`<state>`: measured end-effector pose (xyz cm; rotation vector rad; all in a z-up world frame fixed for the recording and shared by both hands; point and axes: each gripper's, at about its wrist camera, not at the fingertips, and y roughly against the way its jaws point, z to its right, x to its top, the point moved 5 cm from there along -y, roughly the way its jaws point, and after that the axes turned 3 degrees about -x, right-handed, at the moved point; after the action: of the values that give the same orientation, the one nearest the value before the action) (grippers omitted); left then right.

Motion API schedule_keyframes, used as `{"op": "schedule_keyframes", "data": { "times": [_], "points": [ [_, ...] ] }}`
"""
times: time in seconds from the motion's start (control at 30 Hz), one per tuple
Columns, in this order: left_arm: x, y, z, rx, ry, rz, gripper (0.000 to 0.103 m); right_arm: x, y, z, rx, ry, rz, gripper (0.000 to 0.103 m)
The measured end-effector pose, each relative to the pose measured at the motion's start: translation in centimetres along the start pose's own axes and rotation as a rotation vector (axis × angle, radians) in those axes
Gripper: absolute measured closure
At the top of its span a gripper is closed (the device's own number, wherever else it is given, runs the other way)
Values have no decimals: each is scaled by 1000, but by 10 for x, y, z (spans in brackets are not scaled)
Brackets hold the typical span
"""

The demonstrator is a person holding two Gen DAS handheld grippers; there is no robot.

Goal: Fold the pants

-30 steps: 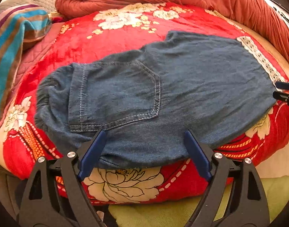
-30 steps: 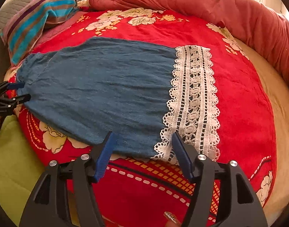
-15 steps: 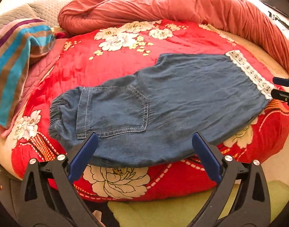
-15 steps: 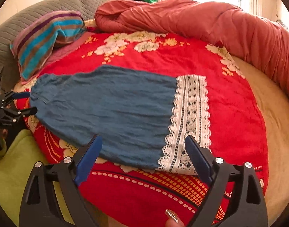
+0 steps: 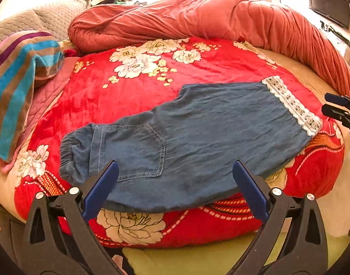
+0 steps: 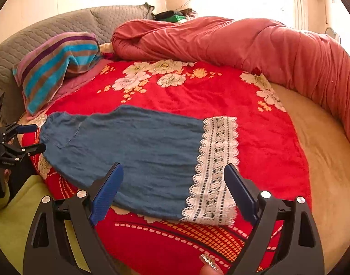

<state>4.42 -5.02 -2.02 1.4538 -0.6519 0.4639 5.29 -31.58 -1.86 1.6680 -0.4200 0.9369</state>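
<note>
Blue denim pants point(image 5: 186, 142) lie flat, folded lengthwise, on a red flowered blanket point(image 5: 152, 91), waistband at the left, white lace hem point(image 5: 291, 105) at the right. My left gripper point(image 5: 175, 185) is open and empty, back from the near edge below the back pocket point(image 5: 133, 151). My right gripper point(image 6: 172, 192) is open and empty, just off the pants point(image 6: 138, 153) near the lace hem point(image 6: 216, 167). Each gripper shows at the edge of the other's view: the right one point(image 5: 340, 110) and the left one point(image 6: 23, 139).
A rolled salmon duvet point(image 5: 220, 20) runs along the back and right of the round bed. A striped towel point(image 5: 17, 82) and a grey quilted pillow point(image 6: 60, 27) lie at the left. A yellow-green cloth point(image 5: 198, 259) lies below the bed's near edge.
Both grippers have pulled back and up from the pants' near edge and opened wider. The pants lie where they were.
</note>
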Motion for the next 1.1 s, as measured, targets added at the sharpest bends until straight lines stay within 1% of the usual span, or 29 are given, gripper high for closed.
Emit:
{"op": "schedule_keyframes", "data": {
  "times": [0.2, 0.33, 0.7, 0.9, 1.1],
  "points": [
    [13, -2, 14, -32, -4, 5, 10, 5, 8, 16, -28, -23, 35, 15],
    [23, -5, 25, -45, -19, 4, 10, 6, 10, 25, -30, -49, 48, 15],
    [50, -24, 59, -81, -89, -18, 10, -6, 11, 50, -55, -109, 49, 15],
    [63, -40, 75, -94, -125, -36, 10, -16, 6, 64, -69, -157, 26, 15],
    [79, -63, 93, -124, -155, -58, 10, -28, -6, 67, -53, -184, -15, 15]
  ]
}}
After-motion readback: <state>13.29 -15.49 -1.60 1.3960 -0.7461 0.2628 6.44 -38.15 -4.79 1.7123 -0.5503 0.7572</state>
